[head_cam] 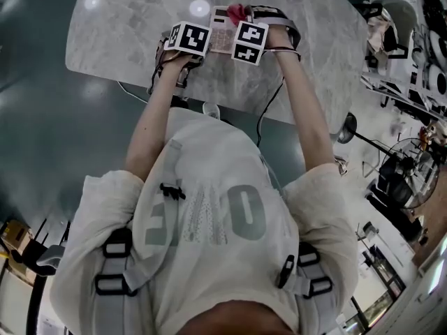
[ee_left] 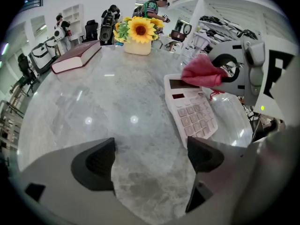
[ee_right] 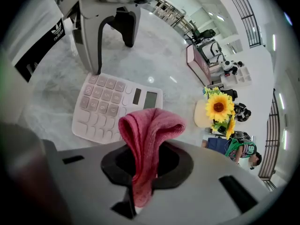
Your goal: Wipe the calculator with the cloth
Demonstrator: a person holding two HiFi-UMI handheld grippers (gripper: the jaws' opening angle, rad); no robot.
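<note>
A pale pink calculator [head_cam: 221,33] [ee_left: 191,110] [ee_right: 112,109] lies flat on the grey marble table [head_cam: 126,33], keys up. My right gripper [ee_right: 146,161] [head_cam: 250,42] is shut on a folded red cloth [ee_right: 146,139] [ee_left: 201,73] [head_cam: 238,10], which bulges out over the calculator's display end. Just left of the calculator my left gripper [ee_left: 147,158] [head_cam: 187,39] stands open above bare marble, its right jaw close to the calculator's near corner. Nothing lies between its jaws.
At the table's far side stand a cream vase of sunflowers [ee_left: 139,34] [ee_right: 216,108] and a dark red book [ee_left: 76,56]. A person in a green top [ee_right: 240,148] and office chairs are beyond the table. A black cable [head_cam: 269,107] hangs off the near edge.
</note>
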